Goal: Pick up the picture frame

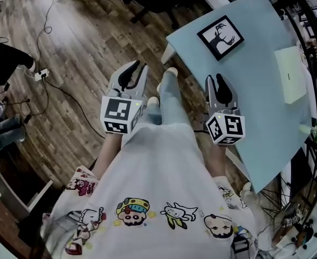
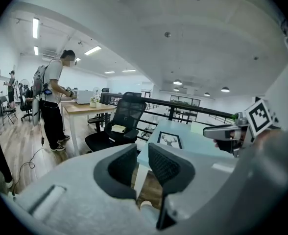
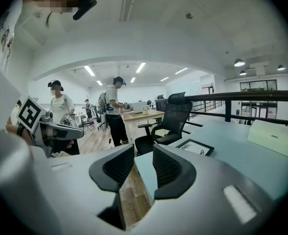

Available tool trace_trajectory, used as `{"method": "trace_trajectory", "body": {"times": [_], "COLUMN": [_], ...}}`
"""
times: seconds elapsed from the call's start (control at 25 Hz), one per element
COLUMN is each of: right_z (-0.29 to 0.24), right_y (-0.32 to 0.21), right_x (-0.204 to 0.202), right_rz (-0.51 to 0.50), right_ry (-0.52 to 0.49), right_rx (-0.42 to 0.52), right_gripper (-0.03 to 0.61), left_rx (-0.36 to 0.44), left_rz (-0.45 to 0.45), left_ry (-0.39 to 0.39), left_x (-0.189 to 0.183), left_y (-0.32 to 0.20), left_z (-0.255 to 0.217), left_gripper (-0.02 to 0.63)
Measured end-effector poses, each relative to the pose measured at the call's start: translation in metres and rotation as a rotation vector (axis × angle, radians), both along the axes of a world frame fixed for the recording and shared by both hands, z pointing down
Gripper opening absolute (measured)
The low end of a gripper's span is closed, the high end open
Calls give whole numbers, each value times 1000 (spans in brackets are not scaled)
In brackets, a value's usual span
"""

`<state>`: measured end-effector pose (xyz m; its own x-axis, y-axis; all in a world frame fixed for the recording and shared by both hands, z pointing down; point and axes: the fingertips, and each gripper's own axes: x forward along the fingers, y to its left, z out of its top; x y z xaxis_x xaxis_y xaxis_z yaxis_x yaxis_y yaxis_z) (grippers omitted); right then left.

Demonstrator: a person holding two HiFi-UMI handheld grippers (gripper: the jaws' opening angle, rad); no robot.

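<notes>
The pale blue surface (image 1: 266, 90) carries the picture frame (image 1: 220, 38), which lies flat close to the corner nearest the person. From there both claws can come at it from the open edge. A pale closed box (image 1: 291, 74) lies flat well to the right of the frame, far enough away not to crowd a grasp. It is the only likely container here, and what it holds cannot be seen. The frame is untouched, with its black border and deer print facing up, so lifting it probably means catching an edge rather than the face.

The left claw (image 1: 132, 72) hangs short of the frame and to its left, over the wooden floor beyond the surface's edge. Its jaws stand partly apart with nothing between them. The right claw (image 1: 216, 82) hovers nearer, on the person's side of the frame and over the surface, its jaws likewise partly apart and empty. Both point toward the frame and slightly downward, as suits an approach.
</notes>
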<state>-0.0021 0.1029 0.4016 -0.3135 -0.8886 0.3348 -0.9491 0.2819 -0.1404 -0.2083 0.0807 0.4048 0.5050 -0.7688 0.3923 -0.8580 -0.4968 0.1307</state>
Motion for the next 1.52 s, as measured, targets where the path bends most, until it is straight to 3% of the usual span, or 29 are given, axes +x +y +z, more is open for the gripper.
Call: {"method": "trace_trajectory", "body": {"times": [0.4, 0.84, 1.08, 1.52], "right_z": [2, -19, -15, -21], "right_y": [-83, -158, -168, -132], "right_x": [25, 93, 126, 173], "right_rz": [64, 220, 295, 538], "right_ry": [-36, -58, -66, -68], "right_rx": [-6, 8, 1, 17], "right_gripper": [115, 120, 127, 139], "left_rx": [-3, 49, 54, 56], "left_rz": [78, 235, 326, 613], "left_ry": [-17, -14, -17, -16], "left_x": [31, 107, 152, 239], "left_y": [-88, -203, -235, -237], "left_z": [-2, -36, -36, -40], "left_gripper": [66, 66, 66, 66]}}
